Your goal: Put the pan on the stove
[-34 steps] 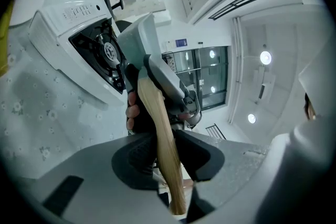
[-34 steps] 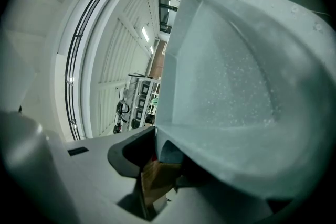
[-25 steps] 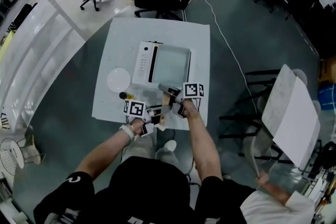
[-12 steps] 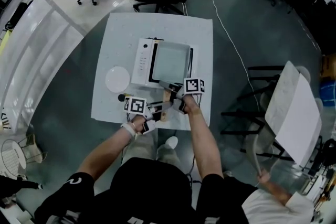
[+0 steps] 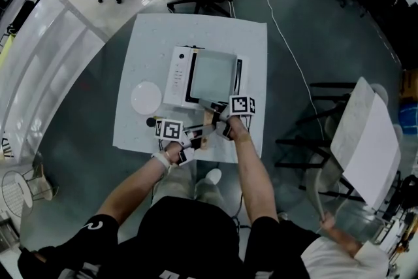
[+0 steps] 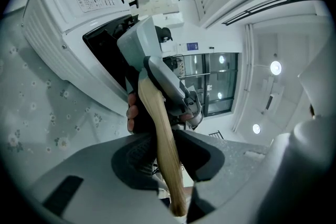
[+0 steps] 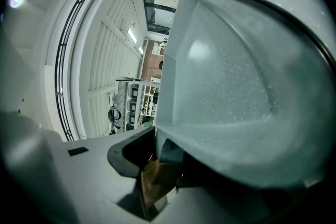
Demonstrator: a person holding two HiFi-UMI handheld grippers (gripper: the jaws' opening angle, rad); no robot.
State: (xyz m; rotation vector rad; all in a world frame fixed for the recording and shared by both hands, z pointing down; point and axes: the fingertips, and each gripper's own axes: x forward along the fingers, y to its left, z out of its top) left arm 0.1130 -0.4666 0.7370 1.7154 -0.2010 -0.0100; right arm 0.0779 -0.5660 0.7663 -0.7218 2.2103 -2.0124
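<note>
Left tool (image 6: 163, 157) and right tool (image 7: 157, 168) both clamp the wooden handle (image 6: 157, 113), jaws part-closed around it. In the last second the 2 have sunk, lowering the pan (image 5: 213, 73) over the stove (image 5: 177, 78) on the tabletop (image 5: 147, 42). Placement looks nearly done; letting go remains.

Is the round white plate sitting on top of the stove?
No, the round white plate lies on the table beside the stove, not touching it.
</note>
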